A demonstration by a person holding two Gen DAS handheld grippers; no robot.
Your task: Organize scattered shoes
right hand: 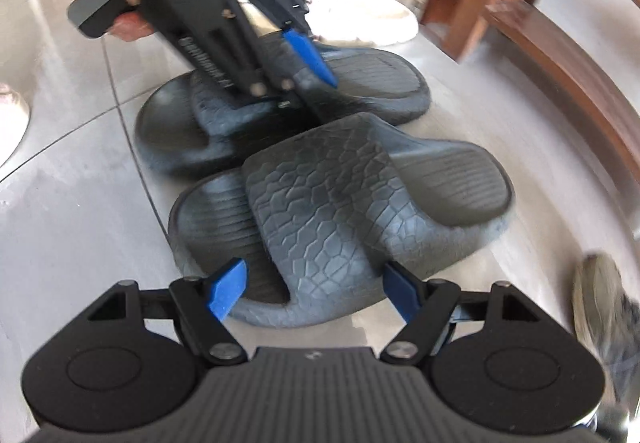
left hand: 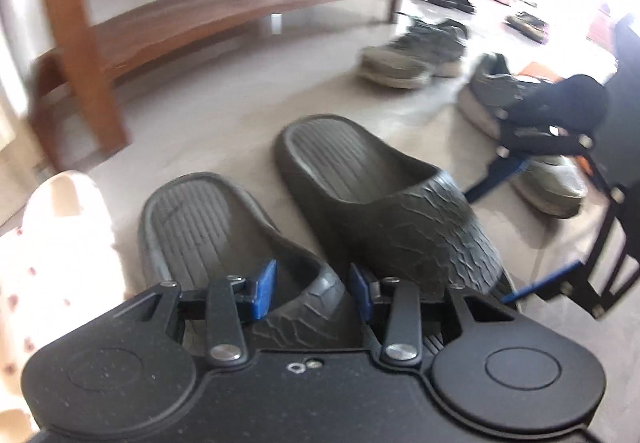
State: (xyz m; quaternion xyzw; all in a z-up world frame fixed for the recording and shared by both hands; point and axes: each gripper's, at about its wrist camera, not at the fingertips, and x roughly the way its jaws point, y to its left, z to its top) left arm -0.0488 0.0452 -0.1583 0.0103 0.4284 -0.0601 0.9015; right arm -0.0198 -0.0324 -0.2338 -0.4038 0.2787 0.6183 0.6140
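Right wrist view: right gripper (right hand: 314, 293) spread, unclenched, nr slide's (right hand: 320, 211) strap between pads; left gripper (right hand: 308, 83) clamped on far slide's (right hand: 384, 83) strap.

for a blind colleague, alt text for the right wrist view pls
Two dark grey slides lie side by side on a tiled floor; the open right gripper straddles the near slide, and the left gripper is at the far slide.

Pale glossy tiled floor (right hand: 72, 211), two dark scale-textured slides (right hand: 320, 211) (right hand: 280, 99) side by side at centre, white slippers (right hand: 360, 19) at twelve o'clock, wooden bench (left hand: 180, 15) legs at one o'clock, grey sneaker (right hand: 600, 307) at four o'clock
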